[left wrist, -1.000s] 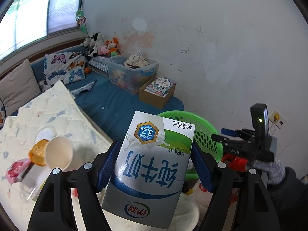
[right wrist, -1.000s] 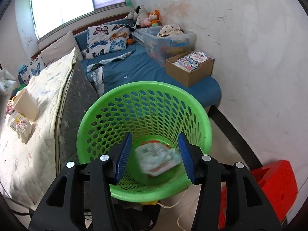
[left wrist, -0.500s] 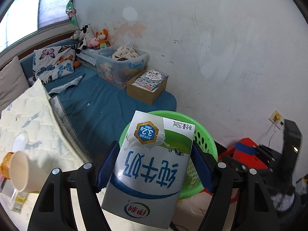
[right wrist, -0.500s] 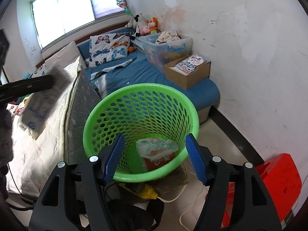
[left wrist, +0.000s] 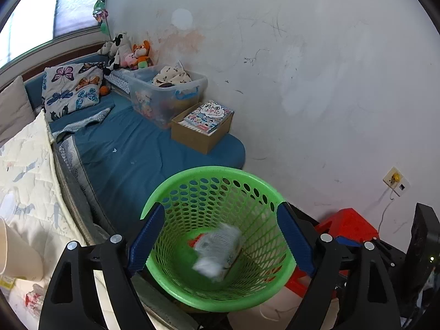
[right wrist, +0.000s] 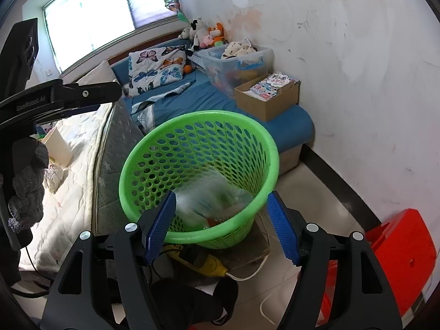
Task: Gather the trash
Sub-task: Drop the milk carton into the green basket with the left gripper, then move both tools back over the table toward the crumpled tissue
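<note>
Left hand-held gripper (left wrist: 220, 243) now wide open and empty, milk carton (left wrist: 217, 250) blurred inside green basket (left wrist: 264, 192).

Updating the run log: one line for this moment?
left gripper: open | milk carton: blurred, inside green basket | right gripper: open, empty

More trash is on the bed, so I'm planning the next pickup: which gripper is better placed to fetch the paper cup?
Left, probably: the paper cup lies just beside the open, empty left gripper.
</note>
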The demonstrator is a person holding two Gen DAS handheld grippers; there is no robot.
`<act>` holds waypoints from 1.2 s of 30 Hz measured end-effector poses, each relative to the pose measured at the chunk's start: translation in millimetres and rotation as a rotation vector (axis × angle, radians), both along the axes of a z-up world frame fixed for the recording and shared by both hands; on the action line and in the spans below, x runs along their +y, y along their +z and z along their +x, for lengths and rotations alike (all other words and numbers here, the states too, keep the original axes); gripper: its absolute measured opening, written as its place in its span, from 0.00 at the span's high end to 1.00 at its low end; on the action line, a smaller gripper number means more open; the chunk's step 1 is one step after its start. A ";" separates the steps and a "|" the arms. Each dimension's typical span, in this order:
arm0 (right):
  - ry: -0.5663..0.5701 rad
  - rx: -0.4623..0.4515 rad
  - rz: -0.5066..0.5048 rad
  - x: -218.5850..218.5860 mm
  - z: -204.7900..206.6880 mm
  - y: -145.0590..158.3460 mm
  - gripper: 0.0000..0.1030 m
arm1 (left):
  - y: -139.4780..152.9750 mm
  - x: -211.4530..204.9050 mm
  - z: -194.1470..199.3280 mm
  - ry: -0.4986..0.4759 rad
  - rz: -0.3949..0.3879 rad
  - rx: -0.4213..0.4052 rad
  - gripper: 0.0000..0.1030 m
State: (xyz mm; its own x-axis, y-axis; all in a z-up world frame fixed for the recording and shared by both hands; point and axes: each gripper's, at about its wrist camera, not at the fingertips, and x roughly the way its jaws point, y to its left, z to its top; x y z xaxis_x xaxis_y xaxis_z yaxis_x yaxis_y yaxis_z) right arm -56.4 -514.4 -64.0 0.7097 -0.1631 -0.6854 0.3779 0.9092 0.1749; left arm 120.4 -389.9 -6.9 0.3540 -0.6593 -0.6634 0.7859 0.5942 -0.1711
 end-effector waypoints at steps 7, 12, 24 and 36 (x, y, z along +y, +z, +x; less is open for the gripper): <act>0.031 -0.009 -0.001 11.8 3.4 3.1 0.30 | 11.4 29.3 -8.1 0.031 -0.010 -0.047 0.22; 0.064 -0.025 -0.013 25.5 12.3 12.6 0.30 | 19.8 68.2 -6.4 0.111 -0.009 -0.063 0.22; 0.229 -0.061 -0.040 79.5 51.2 35.9 0.29 | 26.6 181.6 11.6 0.343 0.021 -0.110 0.21; 0.443 -0.082 -0.051 156.2 114.1 50.5 0.29 | 32.1 286.2 32.7 0.569 0.036 -0.119 0.21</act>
State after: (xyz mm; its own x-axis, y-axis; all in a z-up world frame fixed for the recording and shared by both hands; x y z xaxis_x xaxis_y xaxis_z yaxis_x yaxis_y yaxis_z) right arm 57.7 -358.2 -13.5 0.7704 0.1359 -0.6229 -0.0625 0.9884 0.1384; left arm 153.1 -103.7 25.3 0.7197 -0.3211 -0.6156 0.3535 0.9326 -0.0732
